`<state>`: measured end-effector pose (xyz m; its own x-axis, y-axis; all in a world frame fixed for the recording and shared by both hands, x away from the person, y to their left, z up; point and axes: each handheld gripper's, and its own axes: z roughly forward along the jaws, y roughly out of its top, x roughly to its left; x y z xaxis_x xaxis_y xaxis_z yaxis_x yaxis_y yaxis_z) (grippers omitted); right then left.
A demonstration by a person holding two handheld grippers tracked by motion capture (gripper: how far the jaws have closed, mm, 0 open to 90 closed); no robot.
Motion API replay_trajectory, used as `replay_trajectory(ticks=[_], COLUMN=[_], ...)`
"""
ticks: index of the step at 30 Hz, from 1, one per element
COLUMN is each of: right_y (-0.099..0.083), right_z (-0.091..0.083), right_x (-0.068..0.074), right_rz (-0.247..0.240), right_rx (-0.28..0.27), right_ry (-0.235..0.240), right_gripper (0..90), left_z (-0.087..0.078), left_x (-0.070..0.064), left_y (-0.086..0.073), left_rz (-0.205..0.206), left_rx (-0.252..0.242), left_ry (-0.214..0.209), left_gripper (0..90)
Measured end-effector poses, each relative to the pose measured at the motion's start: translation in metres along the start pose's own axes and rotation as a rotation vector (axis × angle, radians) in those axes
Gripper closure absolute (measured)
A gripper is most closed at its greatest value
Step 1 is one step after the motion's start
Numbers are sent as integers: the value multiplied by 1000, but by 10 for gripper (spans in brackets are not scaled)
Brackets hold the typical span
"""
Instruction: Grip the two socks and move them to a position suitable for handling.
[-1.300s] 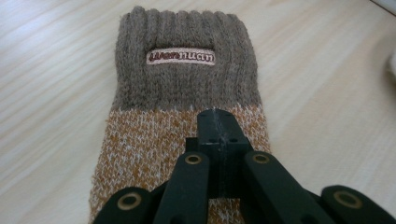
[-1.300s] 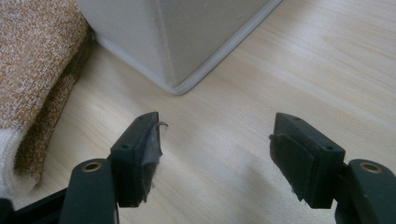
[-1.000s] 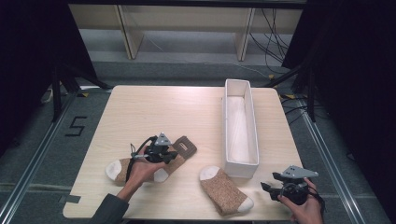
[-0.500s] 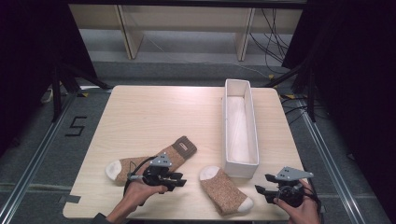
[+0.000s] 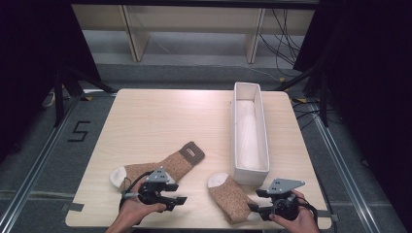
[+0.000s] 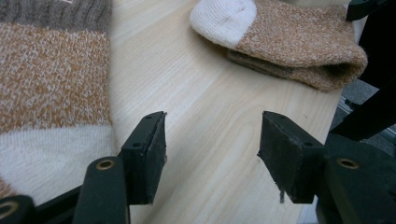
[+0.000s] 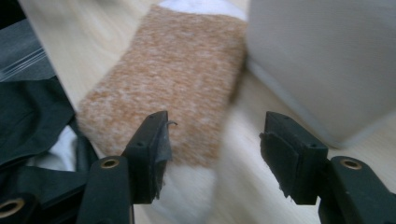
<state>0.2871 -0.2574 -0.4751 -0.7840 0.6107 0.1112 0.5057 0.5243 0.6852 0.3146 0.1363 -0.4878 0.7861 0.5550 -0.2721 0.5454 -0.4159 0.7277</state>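
Two brown socks with white toes and heels lie near the table's front edge. The long sock (image 5: 163,167) (image 6: 46,84) lies flat at the left, with its dark cuff pointing toward the bin. The folded sock (image 5: 231,196) (image 6: 289,42) (image 7: 173,84) lies just in front of the bin. My left gripper (image 5: 179,200) (image 6: 212,140) stands open over bare wood between the two socks and holds nothing. My right gripper (image 5: 253,209) (image 7: 215,140) is open too, low at the folded sock's near right end, with its jaws apart over the sock's white end.
A long white bin (image 5: 250,131) (image 7: 327,60) stands on the right half of the wooden table (image 5: 160,121), close behind the folded sock. Dark floor and a shelf frame lie beyond the table. Black cloth (image 7: 32,135) shows at the left of the right gripper view.
My left gripper has drawn back off the long sock toward the front edge and swung right. My right gripper has shifted left to the folded sock's end.
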Motion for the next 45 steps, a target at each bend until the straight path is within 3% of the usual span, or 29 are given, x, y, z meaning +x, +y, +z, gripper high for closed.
replay_trajectory(ticks=[1, 2, 4, 7, 10, 15, 16, 18, 23, 25, 30, 33, 34, 38, 41, 42, 43, 44, 45], right_y=[1, 2, 2, 2, 4, 2, 3, 7, 18, 26, 56, 64, 66, 60, 54, 51, 51, 51, 52], right_z=[1, 4, 5, 7, 12, 22, 24, 28, 39, 44, 67, 73, 75, 72, 70, 66, 66, 65, 63], right_x=[3, 3, 4, 5, 7, 11, 11, 15, 25, 32, 45, 44, 44, 45, 46, 48, 48, 48, 50], right_rz=[14, -22, -2, -12, -26, -19, -37, -58, -73, -49, -51, -65, -54, -41, -29, -5, -5, -22, -10], right_rx=[8, 12, 21, 26, 38, 81, 84, 75, 85, 88, 75, 69, 69, 77, 62, 63, 63, 56, 42], right_ry=[6, 22, 20, 38, 49, 43, 41, 58, 68, 79, 34, 27, 25, 23, 10, 11, 11, 14, 7], right_gripper=[426, 432, 435, 479, 611, 707, 724, 777, 805, 816, 820, 819, 816, 797, 783, 774, 774, 771, 760], left_z=[-1, -3, -5, -10, -18, -24, -26, -31, -38, -41, -48, -48, -49, -37, -27, -15, -15, -7, -2], left_x=[0, 1, 2, 3, 2, 4, 5, 5, 6, 4, -7, -11, -12, -20, -25, -32, -32, -35, -36], left_y=[-1, -1, -3, -6, -11, -15, -16, -18, -21, -23, -29, -32, -34, -40, -39, -34, -34, -31, -27], left_rz=[5, 13, 7, 1, -5, -11, -5, -29, -34, -33, -29, -30, -28, -26, 3, 41, 41, 64, 83], left_rx=[0, -1, -7, -18, -29, -40, -39, -61, -66, -68, -97, -105, -87, -70, -60, -30, -30, -22, -11], left_ry=[3, 11, 14, 27, 45, 60, 61, 67, 88, 82, 51, 43, 48, 23, 8, -7, -7, -15, -5], left_gripper=[411, 422, 422, 420, 428, 422, 422, 417, 407, 408, 421, 427, 427, 477, 552, 590, 644, 644, 723])
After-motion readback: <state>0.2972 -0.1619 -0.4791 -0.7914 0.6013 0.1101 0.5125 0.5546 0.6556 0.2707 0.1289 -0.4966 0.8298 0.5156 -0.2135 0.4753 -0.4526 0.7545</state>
